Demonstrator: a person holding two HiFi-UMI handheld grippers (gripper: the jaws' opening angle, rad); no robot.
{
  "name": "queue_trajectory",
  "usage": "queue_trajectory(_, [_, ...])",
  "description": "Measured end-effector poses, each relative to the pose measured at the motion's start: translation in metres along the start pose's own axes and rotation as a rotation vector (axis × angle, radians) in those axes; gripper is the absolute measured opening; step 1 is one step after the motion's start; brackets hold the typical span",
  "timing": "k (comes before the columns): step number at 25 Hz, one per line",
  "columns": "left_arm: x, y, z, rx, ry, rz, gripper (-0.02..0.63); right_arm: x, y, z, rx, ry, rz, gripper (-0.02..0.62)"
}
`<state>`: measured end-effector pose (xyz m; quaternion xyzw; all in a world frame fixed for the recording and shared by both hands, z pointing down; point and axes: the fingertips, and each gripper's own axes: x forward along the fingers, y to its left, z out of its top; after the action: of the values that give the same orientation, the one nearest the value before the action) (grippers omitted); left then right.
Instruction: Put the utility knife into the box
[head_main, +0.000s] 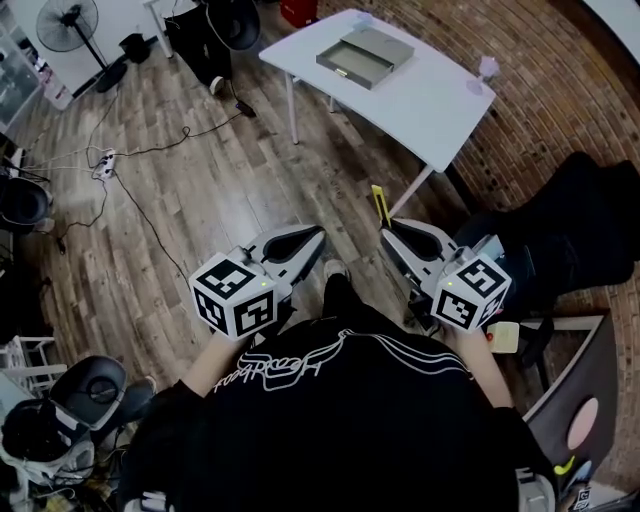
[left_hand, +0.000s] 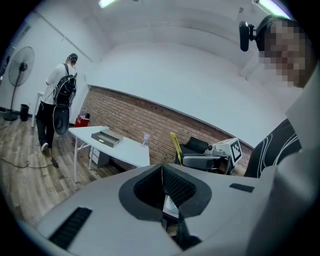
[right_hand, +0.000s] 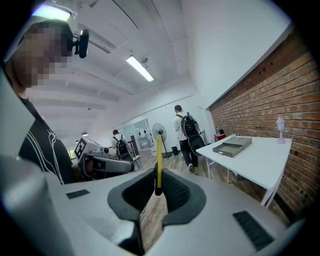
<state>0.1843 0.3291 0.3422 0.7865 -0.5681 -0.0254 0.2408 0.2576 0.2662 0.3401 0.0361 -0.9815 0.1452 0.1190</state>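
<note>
A thin yellow utility knife (right_hand: 158, 165) stands upright between the pads of my right gripper (right_hand: 157, 187), which is shut on its lower end. In the head view the knife (head_main: 378, 203) sticks out past the right gripper (head_main: 385, 232), held close to the person's chest. My left gripper (head_main: 318, 236) is beside it, shut with nothing between its pads (left_hand: 162, 172). The grey open box (head_main: 366, 56) lies on a white table (head_main: 430, 110) some way ahead, over the wooden floor. The box (right_hand: 232, 146) shows to the right in the right gripper view.
A brick wall runs behind the table. A small white object (head_main: 487, 68) stands on the table's far corner. A person with a backpack (left_hand: 57, 107) walks near the table. Cables (head_main: 110, 160) and a fan (head_main: 75, 25) are on the left, a black chair (head_main: 570, 230) on the right.
</note>
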Motion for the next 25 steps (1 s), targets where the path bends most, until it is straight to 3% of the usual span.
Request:
queue_trajectory(10, [0.019, 0.052, 0.015, -0.03, 0.02, 0.066, 0.031, 0.045, -0.043, 0.01, 0.038, 0.014, 0.039, 0.051])
queue_trajectory(25, [0.157, 0.199, 0.082, -0.117, 0.077, 0.087, 0.031, 0.155, -0.219, 0.052, 0.125, 0.071, 0.023, 0.051])
